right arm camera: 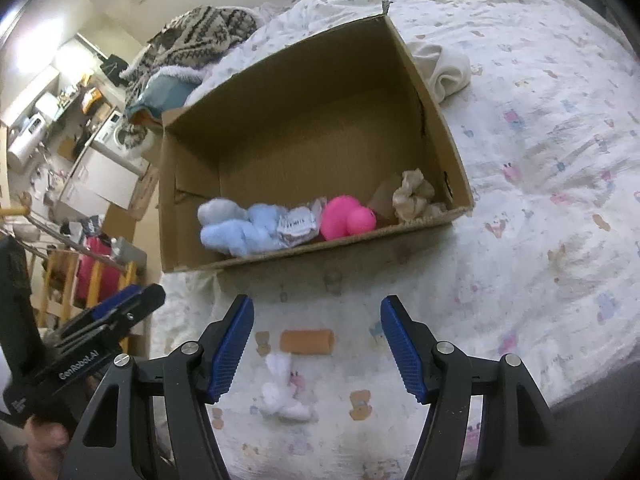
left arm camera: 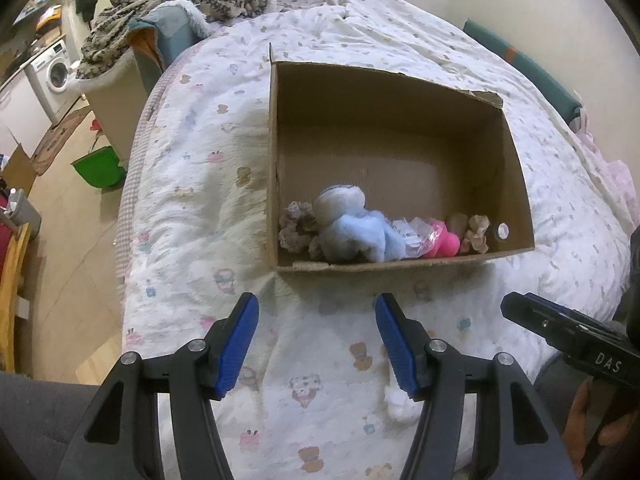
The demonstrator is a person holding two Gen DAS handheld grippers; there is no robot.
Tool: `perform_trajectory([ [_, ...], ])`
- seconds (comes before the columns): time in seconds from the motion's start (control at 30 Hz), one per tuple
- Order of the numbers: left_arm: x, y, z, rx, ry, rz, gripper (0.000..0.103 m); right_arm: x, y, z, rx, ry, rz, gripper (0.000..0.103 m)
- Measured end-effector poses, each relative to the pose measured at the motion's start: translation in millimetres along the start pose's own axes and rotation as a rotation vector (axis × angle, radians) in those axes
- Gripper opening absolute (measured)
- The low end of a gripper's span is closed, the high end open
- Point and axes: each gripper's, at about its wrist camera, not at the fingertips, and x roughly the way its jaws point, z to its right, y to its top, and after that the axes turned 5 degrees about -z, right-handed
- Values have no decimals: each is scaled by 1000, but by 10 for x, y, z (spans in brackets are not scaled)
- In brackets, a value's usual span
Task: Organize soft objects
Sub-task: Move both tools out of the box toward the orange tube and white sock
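An open cardboard box (left arm camera: 516,184) (right arm camera: 452,168) sits on the bed. Along its near wall lie a light blue plush (left arm camera: 352,228) (right arm camera: 236,228), a pink rubber toy (left arm camera: 440,240) (right arm camera: 346,216), a clear plastic packet (left arm camera: 412,232) (right arm camera: 298,224), a beige scrunchie (left arm camera: 476,234) (right arm camera: 412,194) and a grey-brown scrunchie (left arm camera: 298,222). On the quilt before the box lie an orange foam roll (right arm camera: 307,342) and a white fluffy piece (right arm camera: 282,392) (left arm camera: 400,402). My left gripper (left arm camera: 316,336) is open and empty above the quilt. My right gripper (right arm camera: 317,340) is open and empty, its jaws either side of the orange roll.
The bed has a white printed quilt (left arm camera: 192,200) (right arm camera: 540,200). A white cloth (right arm camera: 444,68) lies beyond the box's right side. A patterned blanket (left arm camera: 180,4) is piled at the bed's far left. A green bin (left arm camera: 100,168) and wooden floor are left of the bed.
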Motion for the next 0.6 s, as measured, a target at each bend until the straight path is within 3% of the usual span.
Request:
perform_trajectory([
  [0.33,-54,-134,-96,-19,5,2,58,24,-162,94,66,35,-34,70],
  [0.6,30,-110,-254,-108,-27,-23,58,229,-196,53,64,45,-109,70],
])
